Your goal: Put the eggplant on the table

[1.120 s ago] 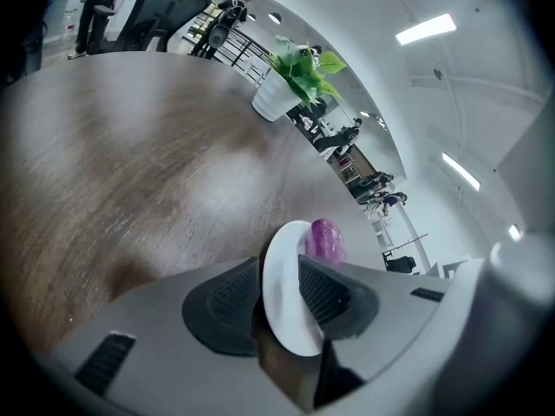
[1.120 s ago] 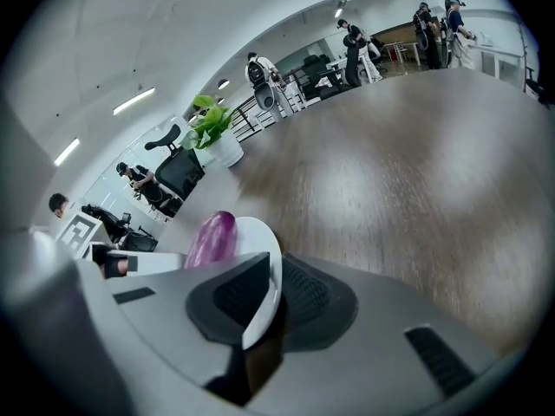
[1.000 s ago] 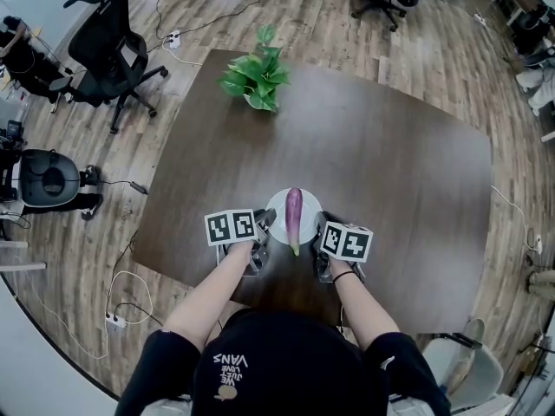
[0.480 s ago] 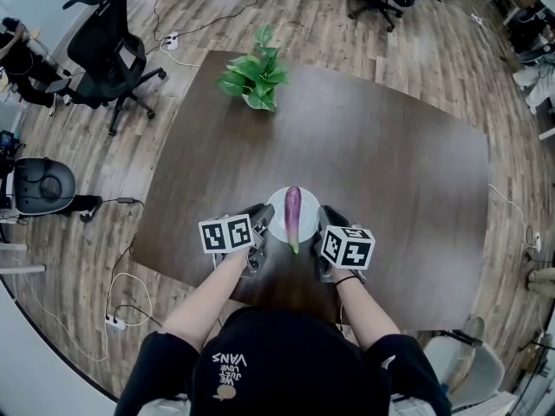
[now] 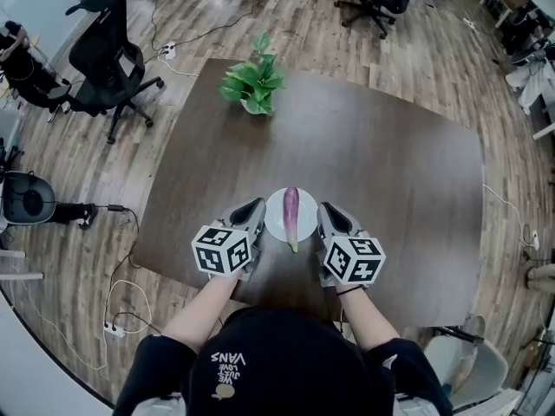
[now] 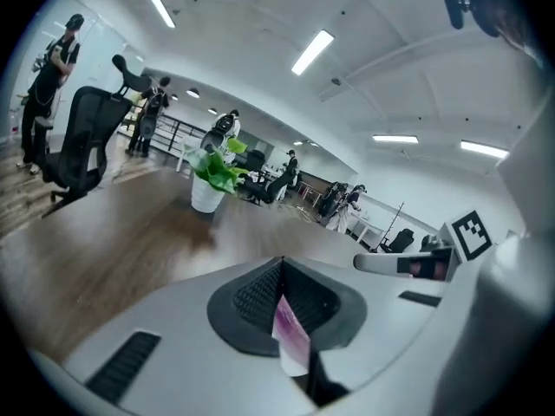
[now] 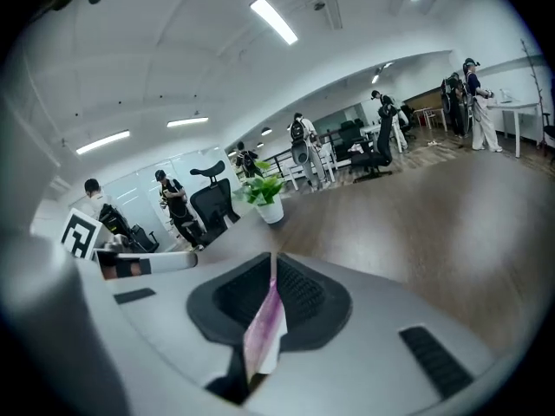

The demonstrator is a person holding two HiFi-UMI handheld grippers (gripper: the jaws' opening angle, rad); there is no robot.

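A long purple eggplant (image 5: 291, 211) lies on a small white plate (image 5: 276, 224) near the front edge of the dark wooden table (image 5: 381, 154). My left gripper (image 5: 252, 209) hovers just left of the plate and my right gripper (image 5: 327, 211) just right of it; neither touches plate or eggplant. In the left gripper view the left gripper (image 6: 280, 269) has just been closing, and its black pads meet at a seam without the eggplant between them. The right gripper (image 7: 272, 269) also has its pads together. A thin purple-and-white sliver shows at each seam.
A potted green plant (image 5: 254, 81) stands at the table's far left, also visible as the plant (image 6: 211, 177) and the plant (image 7: 264, 193) in the gripper views. Office chairs (image 5: 108, 37) and cables sit on the wood floor around the table. People stand far off.
Both grippers have risen toward the head camera, their marker cubes now larger and rolled. The left jaws went from spread to together. Eggplant and plate have not moved.
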